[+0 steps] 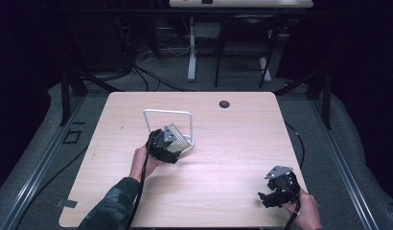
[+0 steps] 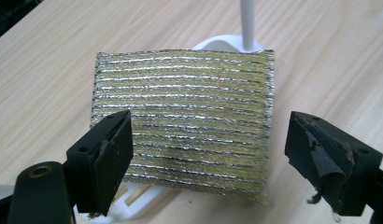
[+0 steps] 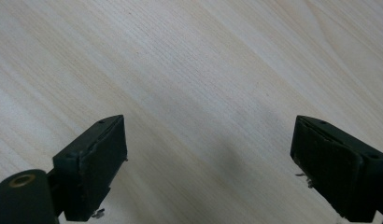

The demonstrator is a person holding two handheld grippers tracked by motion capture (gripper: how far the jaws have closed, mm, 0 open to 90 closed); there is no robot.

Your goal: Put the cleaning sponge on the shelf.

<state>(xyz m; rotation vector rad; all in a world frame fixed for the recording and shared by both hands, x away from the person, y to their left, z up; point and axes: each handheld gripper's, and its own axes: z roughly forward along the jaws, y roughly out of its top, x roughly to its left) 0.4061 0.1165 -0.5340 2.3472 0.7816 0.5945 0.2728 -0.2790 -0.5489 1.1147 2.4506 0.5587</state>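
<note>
A gold and silver striped scouring sponge (image 1: 176,137) leans on a white wire rack (image 1: 168,112) at the middle left of the wooden table (image 1: 233,143). In the left gripper view the sponge (image 2: 185,116) lies flat across the rack's white base (image 2: 222,43), its post rising behind. My left gripper (image 1: 174,145) is right at the sponge, jaws open; in its own view the gripper (image 2: 210,123) has the sponge's lower edge between its pads (image 2: 116,154), which stand apart from its sides. My right gripper (image 1: 262,197) is open over bare wood near the front right corner (image 3: 208,126).
A dark round hole (image 1: 224,104) sits in the table near its far edge. Beyond the table stand another desk's legs (image 1: 192,52) and cables on a dark floor. The table's front edge runs close beneath my right hand (image 1: 307,213).
</note>
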